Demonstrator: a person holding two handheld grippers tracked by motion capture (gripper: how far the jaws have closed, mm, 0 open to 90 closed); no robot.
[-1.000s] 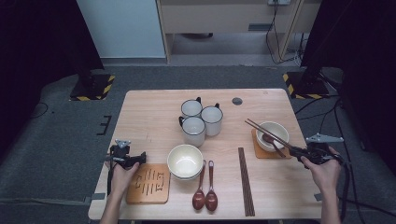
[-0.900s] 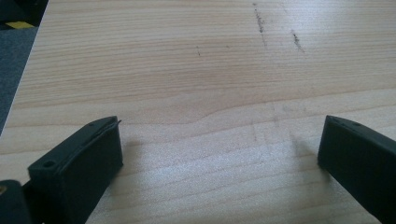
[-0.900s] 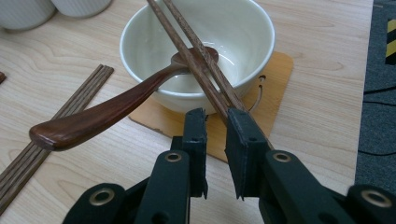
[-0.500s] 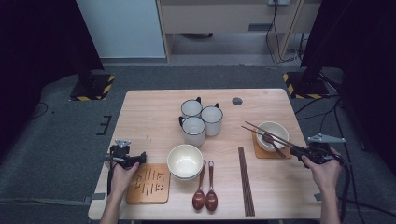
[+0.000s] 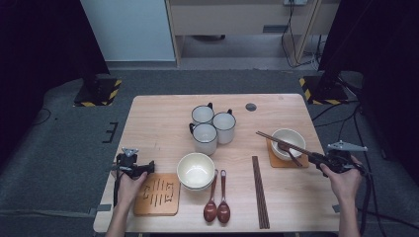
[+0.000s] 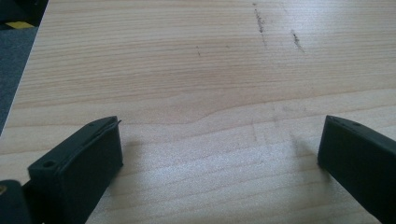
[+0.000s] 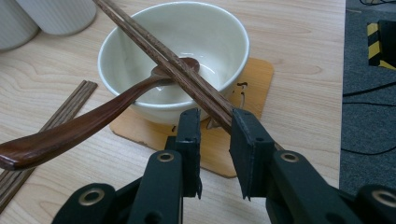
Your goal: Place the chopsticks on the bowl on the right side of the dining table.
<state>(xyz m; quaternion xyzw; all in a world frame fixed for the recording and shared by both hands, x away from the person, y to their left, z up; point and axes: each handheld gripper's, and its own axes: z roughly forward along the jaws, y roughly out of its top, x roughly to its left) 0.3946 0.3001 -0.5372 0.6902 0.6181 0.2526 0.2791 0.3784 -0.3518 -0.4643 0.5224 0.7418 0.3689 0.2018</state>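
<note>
Your right gripper (image 7: 215, 122) has just been opening: its jaws now stand a little apart with the pair of chopsticks (image 7: 163, 58) still between them, lying against the inner face of the right-hand jaw while a gap shows at the left-hand one. It looks like you are letting the pair go, and it reads as a release rather than a grip. Compared with a second ago, the chopsticks in the high view have dropped from a raised slant to lie across the rim of the right-hand bowl (image 5: 288, 142), so the placing seems nearly done; all that appears left is to draw the jaws back clear without dragging the sticks.

The chopsticks run long and straight from your jaws at the near right up to the far left, their tips pointing past the bowl's far rim toward the mugs (image 5: 211, 126). They rest across the bowl and over the wooden spoon (image 7: 93, 119), whose bowl end sits inside it and whose handle sticks out to the near left. The bowl stands on an orange coaster (image 7: 254, 81).

Your left gripper (image 6: 219, 154) is wide open over bare table (image 6: 187, 70), holding nothing, beside the other coaster (image 5: 157, 193). A second pair of chopsticks (image 5: 260, 191) lies flat between spoons and bowl.
</note>
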